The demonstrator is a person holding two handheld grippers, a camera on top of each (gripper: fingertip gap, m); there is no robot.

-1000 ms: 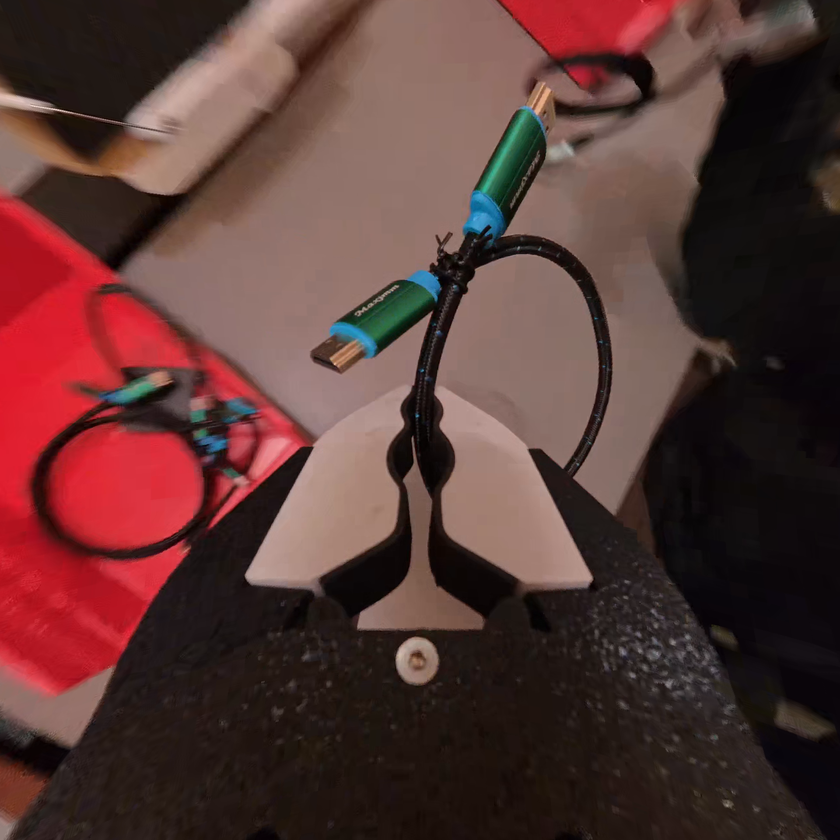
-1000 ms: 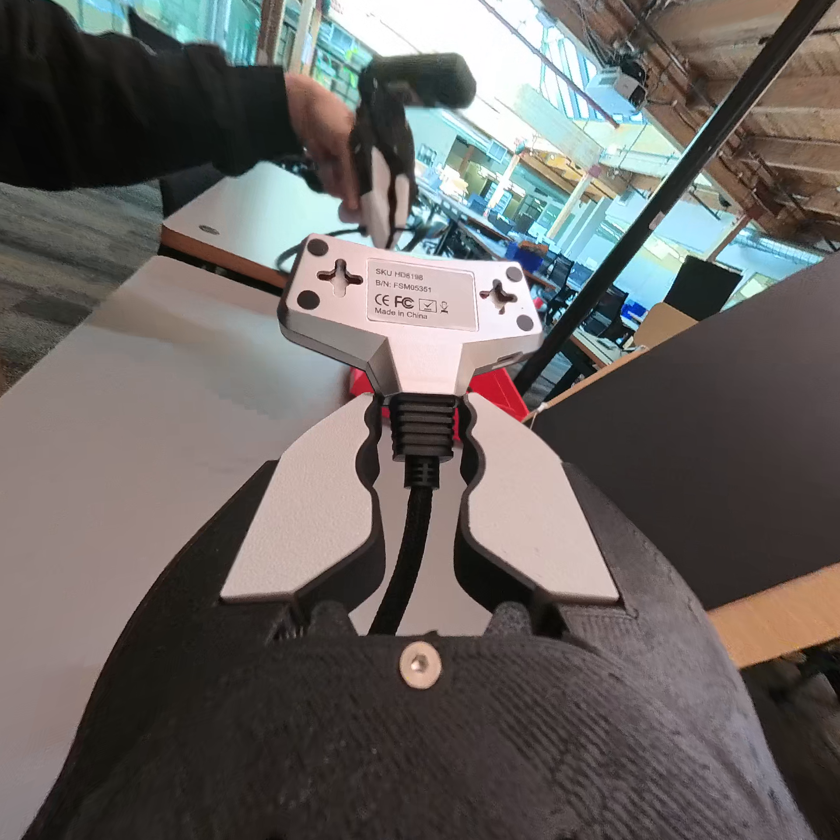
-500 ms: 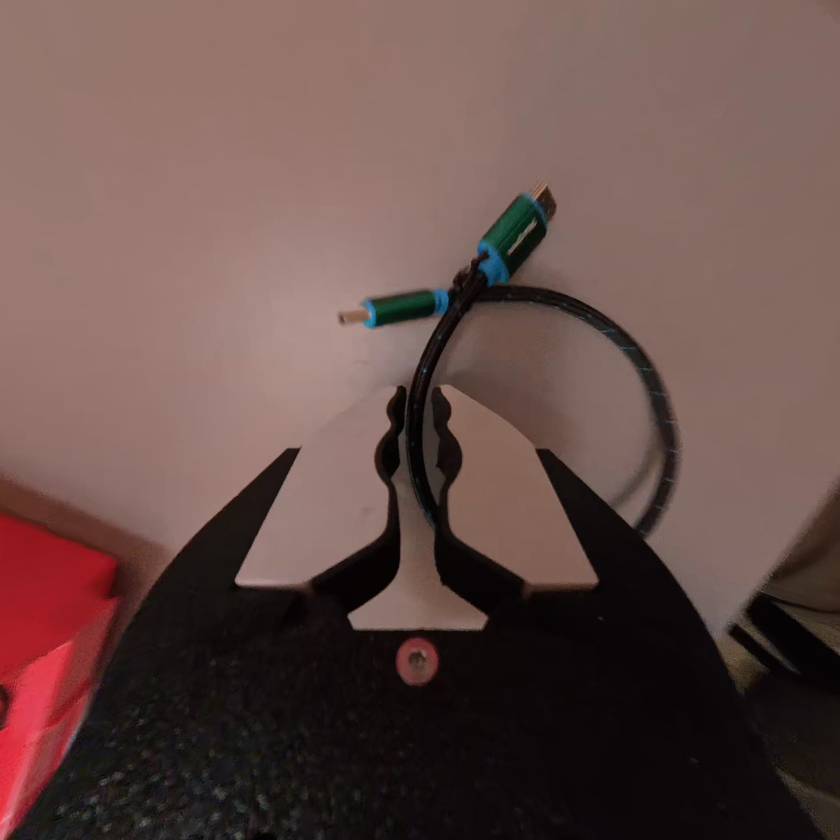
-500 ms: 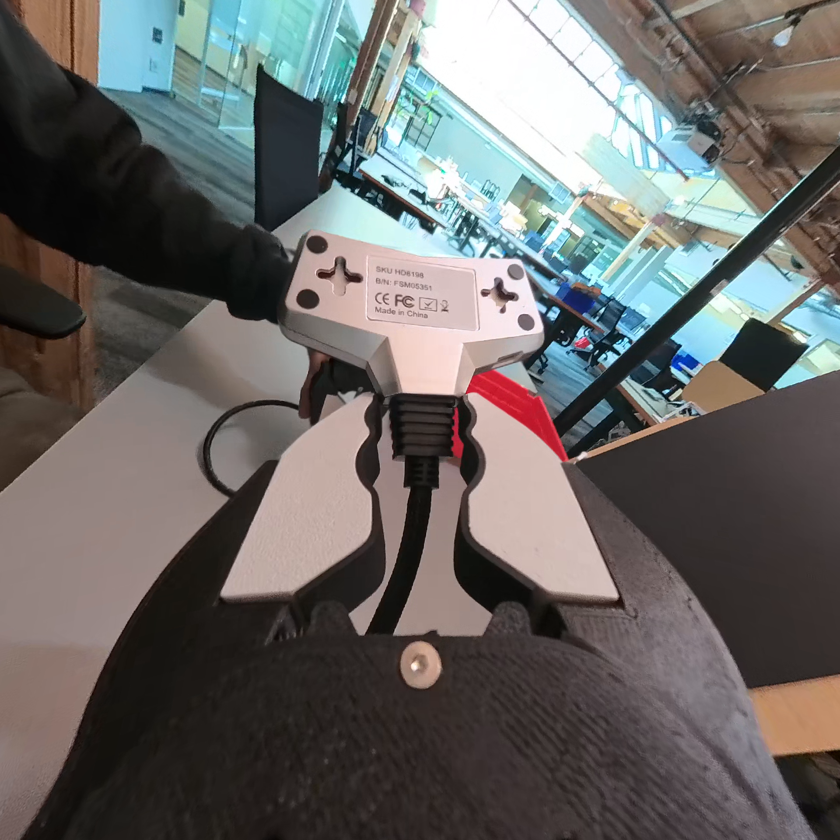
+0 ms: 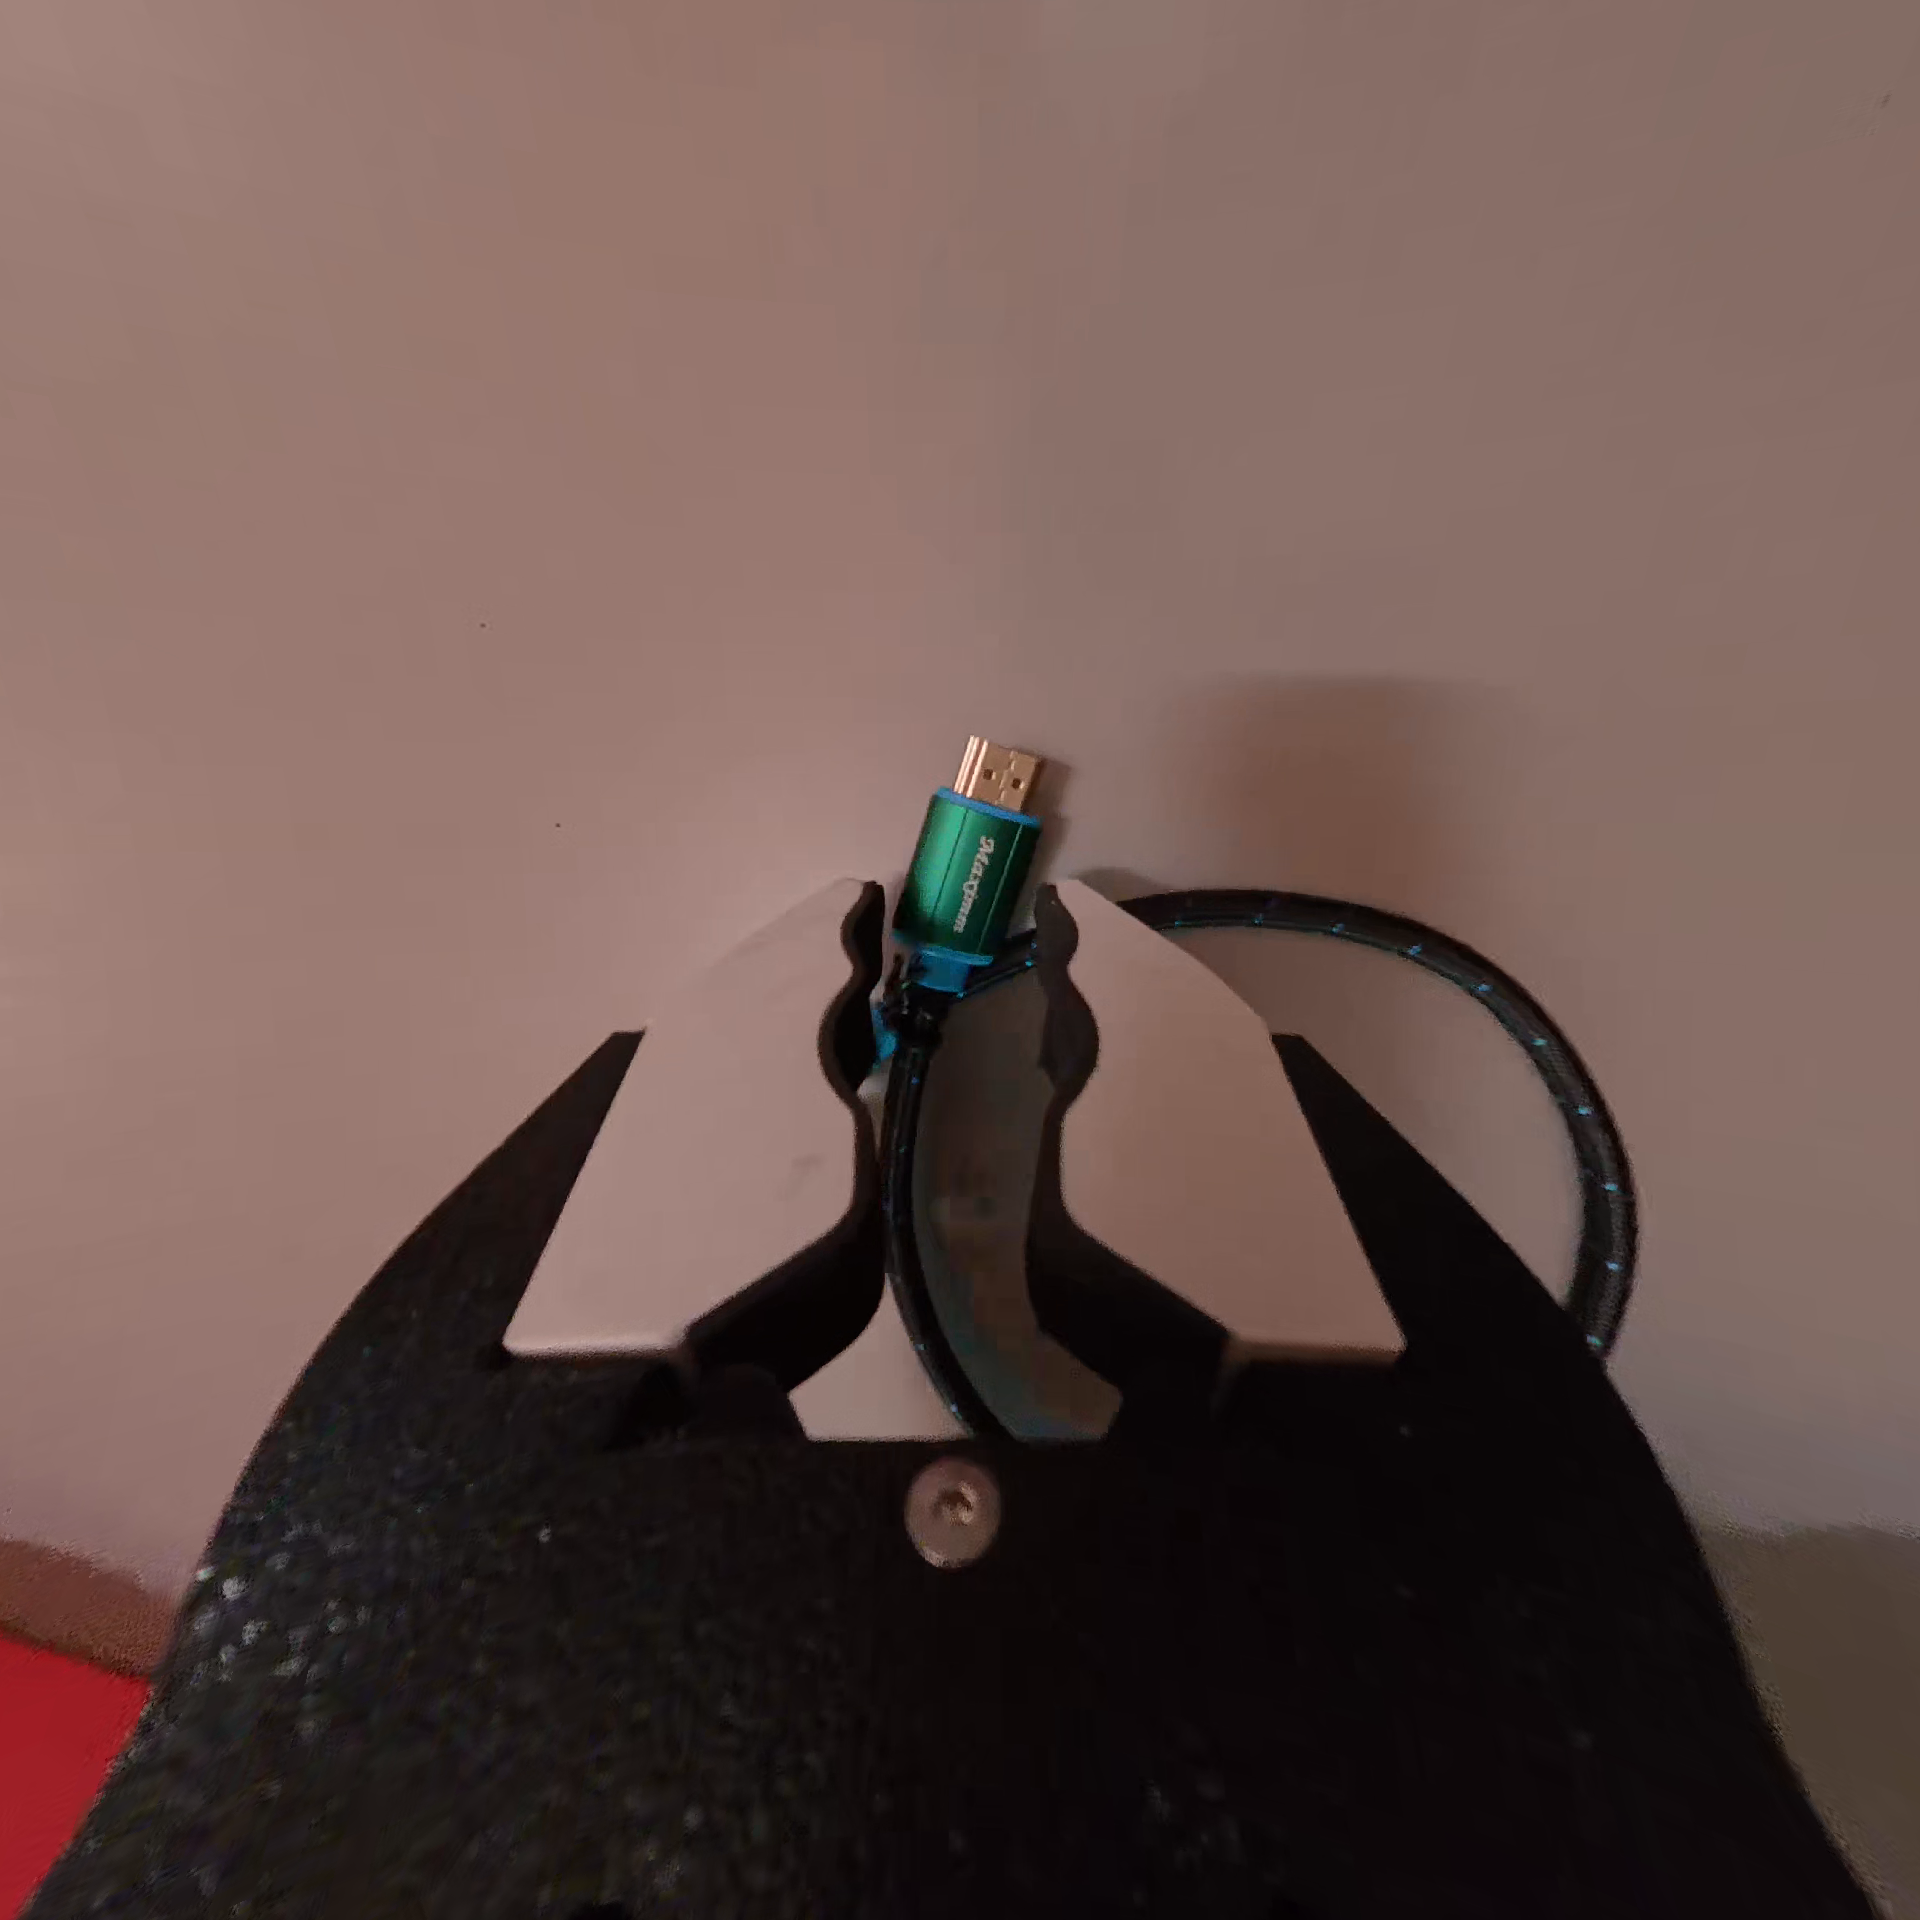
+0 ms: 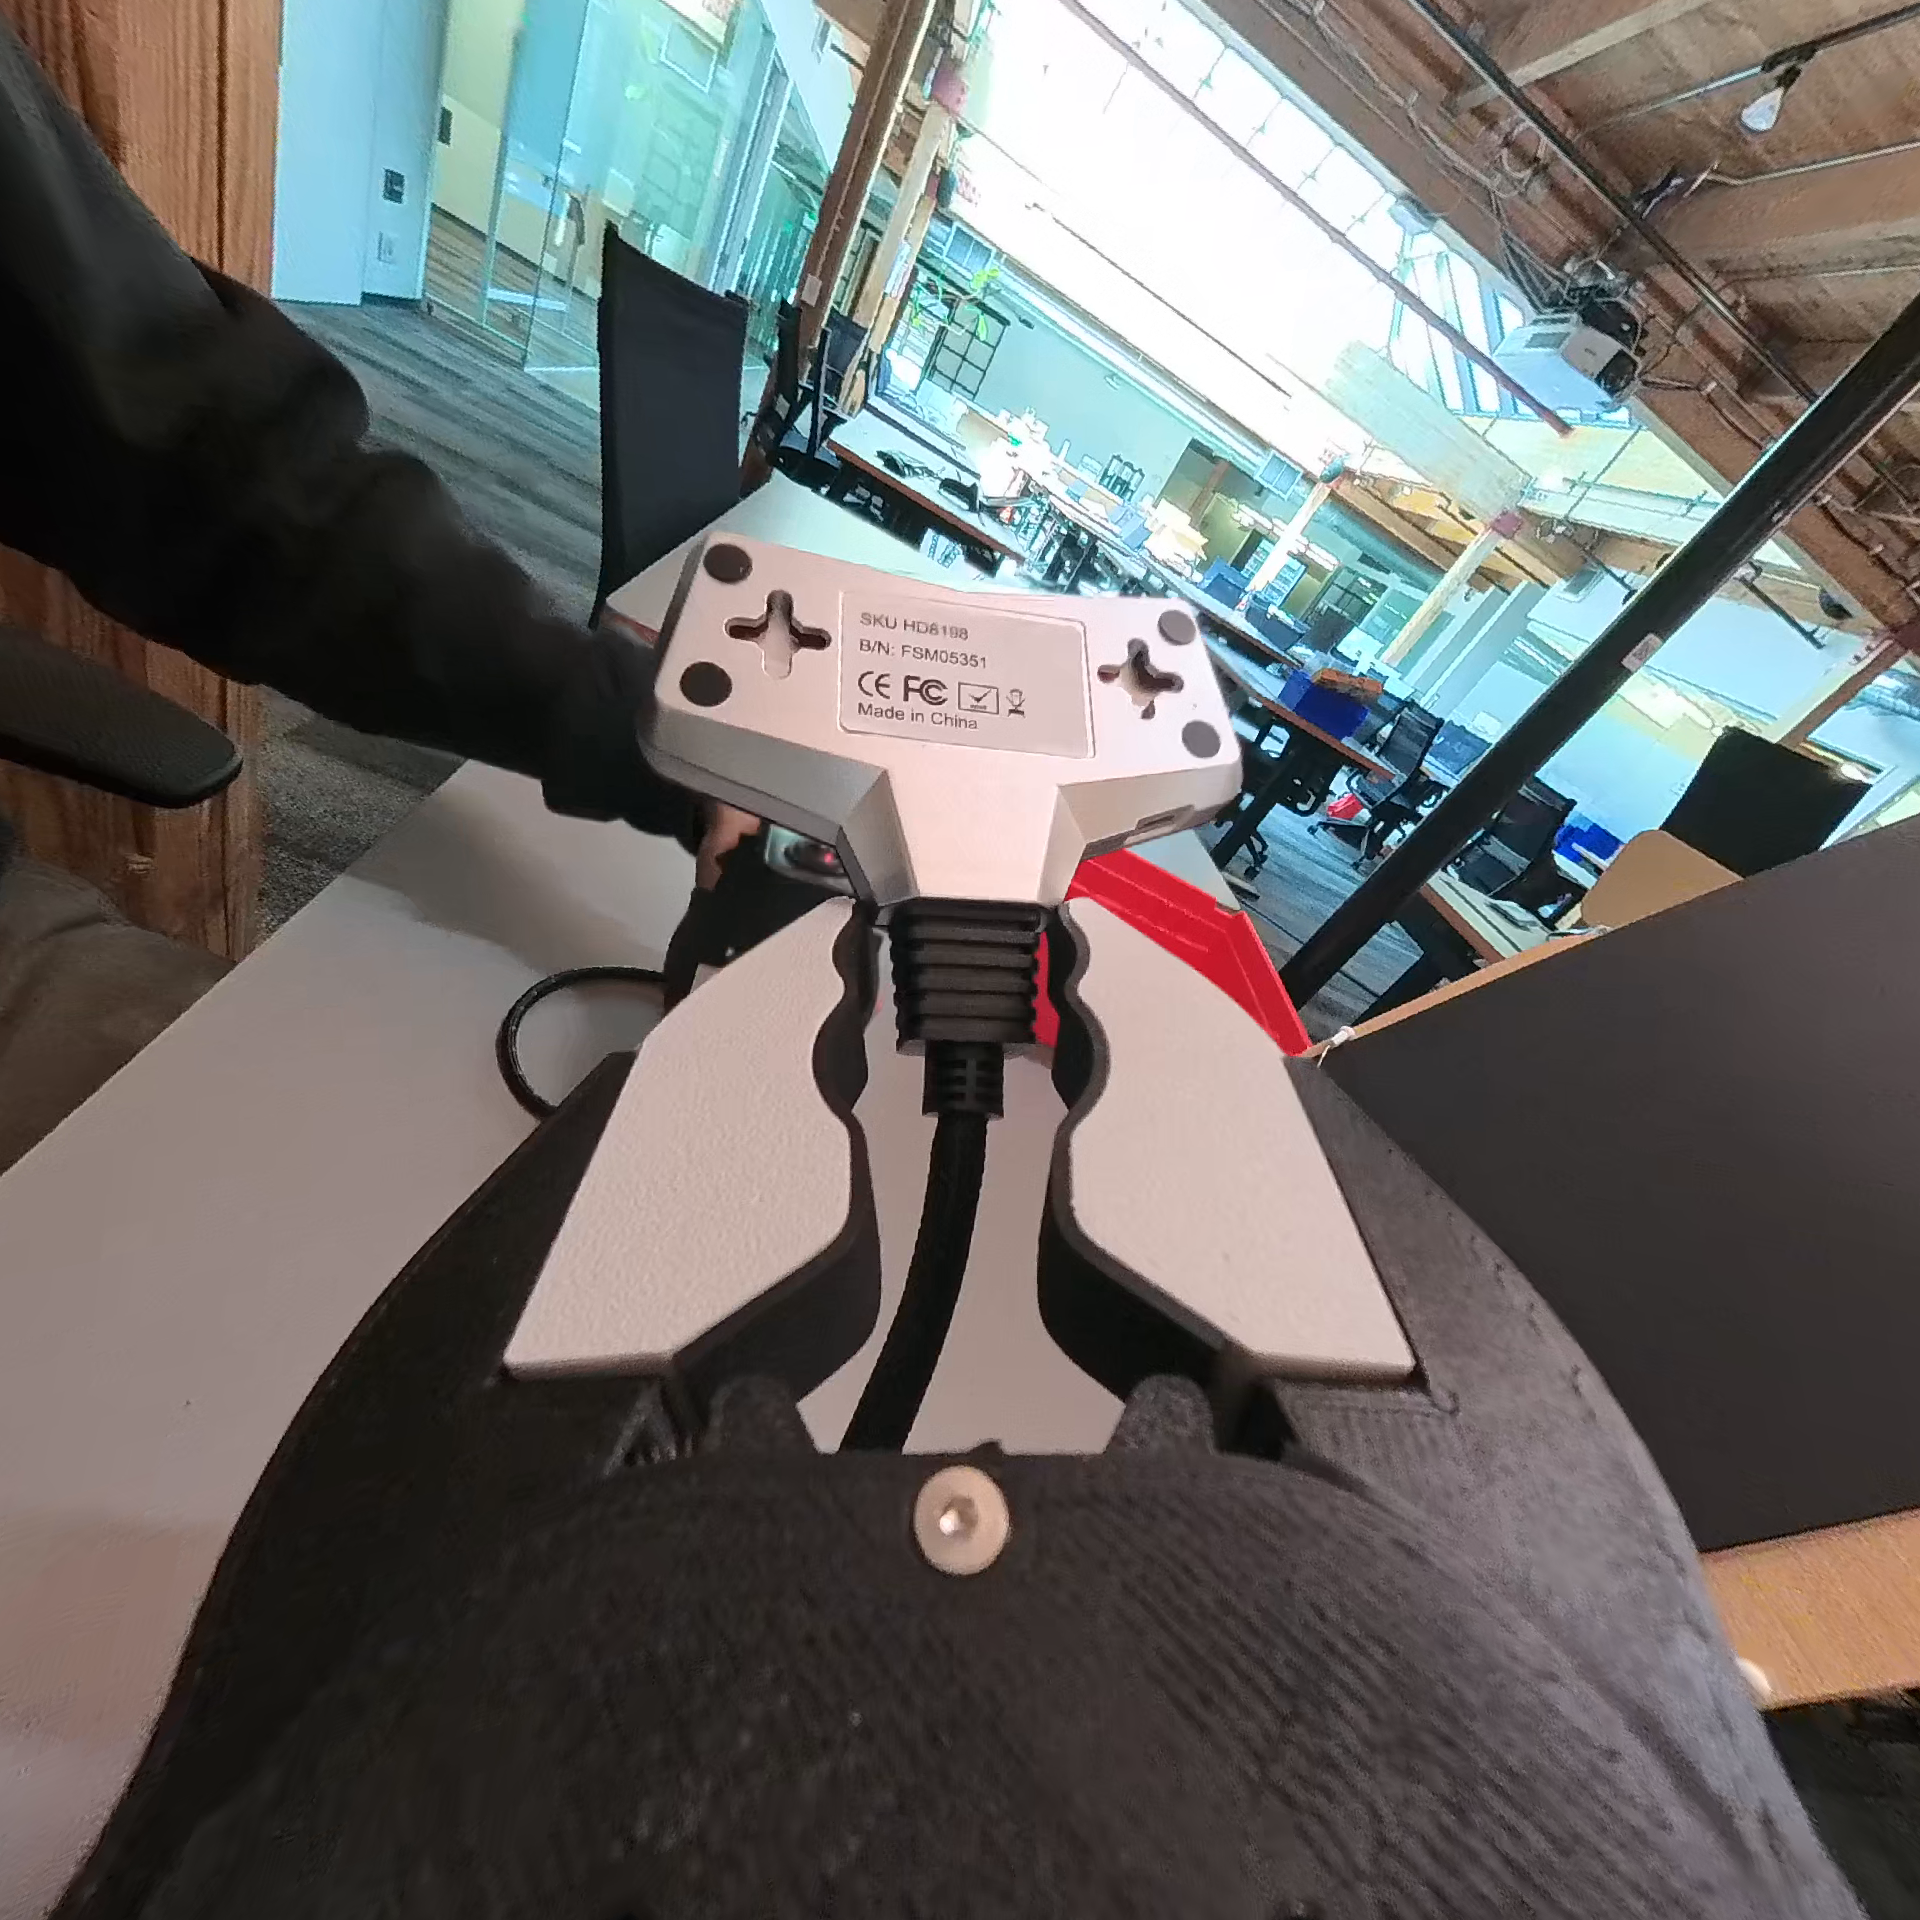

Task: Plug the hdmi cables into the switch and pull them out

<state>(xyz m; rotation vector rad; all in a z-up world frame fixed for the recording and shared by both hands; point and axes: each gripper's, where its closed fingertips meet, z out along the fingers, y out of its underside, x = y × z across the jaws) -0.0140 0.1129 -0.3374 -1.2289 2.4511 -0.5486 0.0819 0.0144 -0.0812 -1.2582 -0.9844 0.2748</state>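
In the left wrist view my left gripper (image 5: 966, 896) is open and low over the table, its fingertips on either side of a green HDMI plug (image 5: 964, 868) with a gold tip. The plug's black braided cable (image 5: 1558, 1122) loops on the table to the right. A second plug is mostly hidden under the left finger. In the right wrist view my right gripper (image 6: 961, 920) is shut on the black ribbed collar (image 6: 964, 977) of the silver switch (image 6: 935, 790), held above the table with its labelled underside up. The cable loop (image 6: 540, 1023) shows behind it.
A person's dark sleeve (image 6: 312, 582) reaches in from the left behind the switch. A red bin (image 6: 1184, 925) stands beyond the switch and a red edge (image 5: 62, 1725) shows at the lower left. A black board (image 6: 1621, 1164) stands on the right, with a black pole (image 6: 1558, 675) behind.
My left gripper lowered the cable to the table, let go of the cord, and opened wider around the green plug. The right gripper kept its hold on the switch and tilted slightly.
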